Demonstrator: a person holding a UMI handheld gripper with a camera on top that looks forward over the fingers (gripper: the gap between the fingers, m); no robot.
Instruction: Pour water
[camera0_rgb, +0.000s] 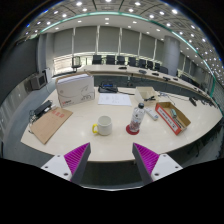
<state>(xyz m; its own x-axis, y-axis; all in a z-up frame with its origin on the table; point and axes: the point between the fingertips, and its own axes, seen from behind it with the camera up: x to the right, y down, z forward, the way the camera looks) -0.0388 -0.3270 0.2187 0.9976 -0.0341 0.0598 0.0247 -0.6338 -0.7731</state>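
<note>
Here the tongs (109, 160) hang wide open and empty, above the near edge of the desk (120, 143). Beyond them a cream mug (103, 126) stands beside a red-capped bottle (136, 120); their contents cannot be told. An orange tray (172, 117) lies further right.

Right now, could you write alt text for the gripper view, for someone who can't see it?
A hand-held gripper, fingers open and empty, faces a pale table in an office. Beyond the fingers stand a white mug and a red-capped bottle, with a white box farther back.

Bright ceiling spotlights, strong fisheye curvature.
</note>
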